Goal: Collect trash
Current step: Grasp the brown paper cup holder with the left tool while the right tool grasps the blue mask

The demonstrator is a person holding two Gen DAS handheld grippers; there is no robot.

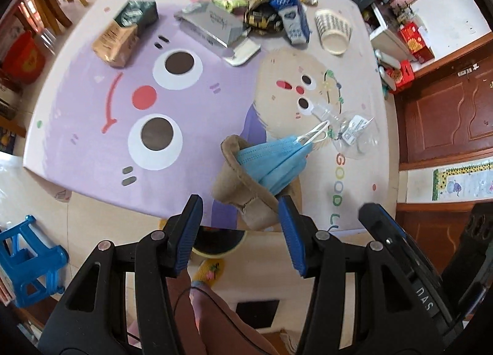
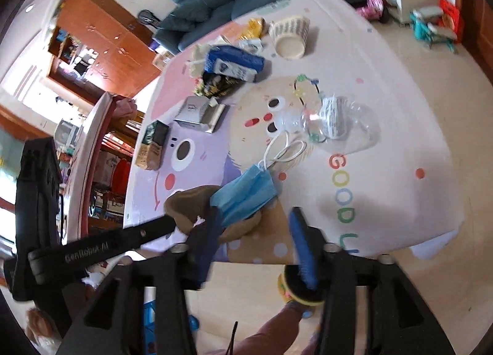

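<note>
- The left gripper (image 1: 240,225) has its blue-padded jaws spread wide with nothing clamped between them; the right-hand pad sits right against the base of a crushed brown paper cup (image 1: 243,182), so the cup may be propped there rather than gripped.
- The blue face mask (image 1: 274,164) is tucked into the cup's mouth, its white ear loops trailing out — likely stuffed in so both go as one piece of trash.
- The right gripper (image 2: 255,231) is also wide open and holds nothing; its left finger lies over the mask's edge, seemingly after letting go.
- A crumpled clear plastic bottle (image 1: 348,133) lies just beyond the mask.
- More trash — cartons, wrappers and a striped paper cup (image 1: 334,31) — waits at the far side of the table (image 1: 77,127).
</note>
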